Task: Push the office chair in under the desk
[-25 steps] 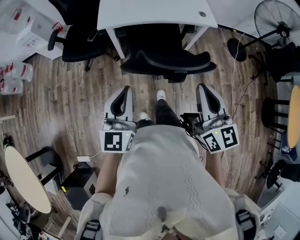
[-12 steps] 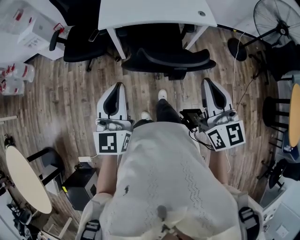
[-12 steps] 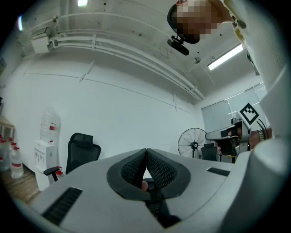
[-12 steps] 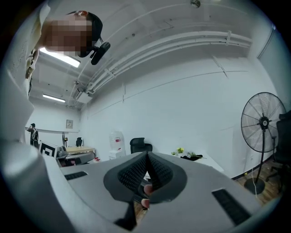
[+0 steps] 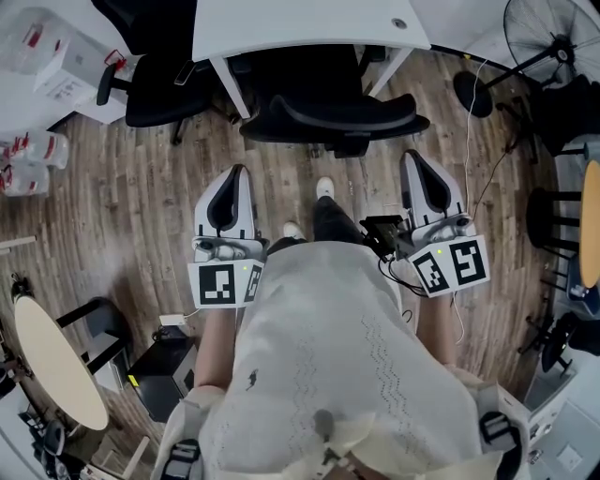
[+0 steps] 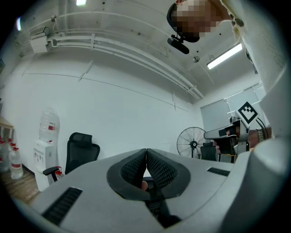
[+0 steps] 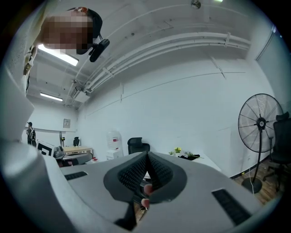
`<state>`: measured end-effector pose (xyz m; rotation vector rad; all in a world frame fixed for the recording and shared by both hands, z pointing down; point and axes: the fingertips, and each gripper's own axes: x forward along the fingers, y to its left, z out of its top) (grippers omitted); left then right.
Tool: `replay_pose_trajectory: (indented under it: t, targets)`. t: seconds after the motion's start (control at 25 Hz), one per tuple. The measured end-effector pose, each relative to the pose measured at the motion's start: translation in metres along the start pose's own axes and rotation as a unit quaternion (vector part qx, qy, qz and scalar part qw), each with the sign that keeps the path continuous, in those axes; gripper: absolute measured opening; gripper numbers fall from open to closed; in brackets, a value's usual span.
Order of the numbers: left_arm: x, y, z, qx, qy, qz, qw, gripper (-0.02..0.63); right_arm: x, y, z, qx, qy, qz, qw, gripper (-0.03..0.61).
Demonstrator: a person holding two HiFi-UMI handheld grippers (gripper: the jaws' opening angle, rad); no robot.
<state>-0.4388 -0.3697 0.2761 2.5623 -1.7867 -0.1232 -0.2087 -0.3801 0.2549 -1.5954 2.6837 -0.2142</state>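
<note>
wood-plank floor (image 5: 141,187), white walls (image 6: 113,113), a pedestal fan (image 5: 546,37), a round table (image 5: 52,361)

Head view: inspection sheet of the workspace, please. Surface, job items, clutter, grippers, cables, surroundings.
Surface: wood plank floor.
Job's things: office chair partly under white desk, backrest toward the person.
Clutter: black box, round table, at left.
Grippers: left gripper and right gripper shut, empty, apart from the chair.
Cables: cord on the floor near the fan.
Surroundings: second chair beside the desk; water bottles far left.

office chair (image 5: 330,111): front hidden under desk (image 5: 309,23) | desk: cut by top edge | fan (image 5: 561,52): cropped at corner
</note>
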Motion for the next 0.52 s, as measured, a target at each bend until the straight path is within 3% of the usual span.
replay_pose_trajectory:
  t: [0.24,0.52]
  targets:
    - [0.003,-0.001,0.001,-0.026,-0.01,-0.004,0.9996,0.022,-0.002,-0.011,-0.004,-0.002,0.008,-0.014,1.0,0.006]
    - [0.004,0.002,-0.001,-0.008,-0.007,-0.001,0.9999,0.022,0.003,-0.015,-0.004,-0.006,0.007,-0.02,1.0,0.006]
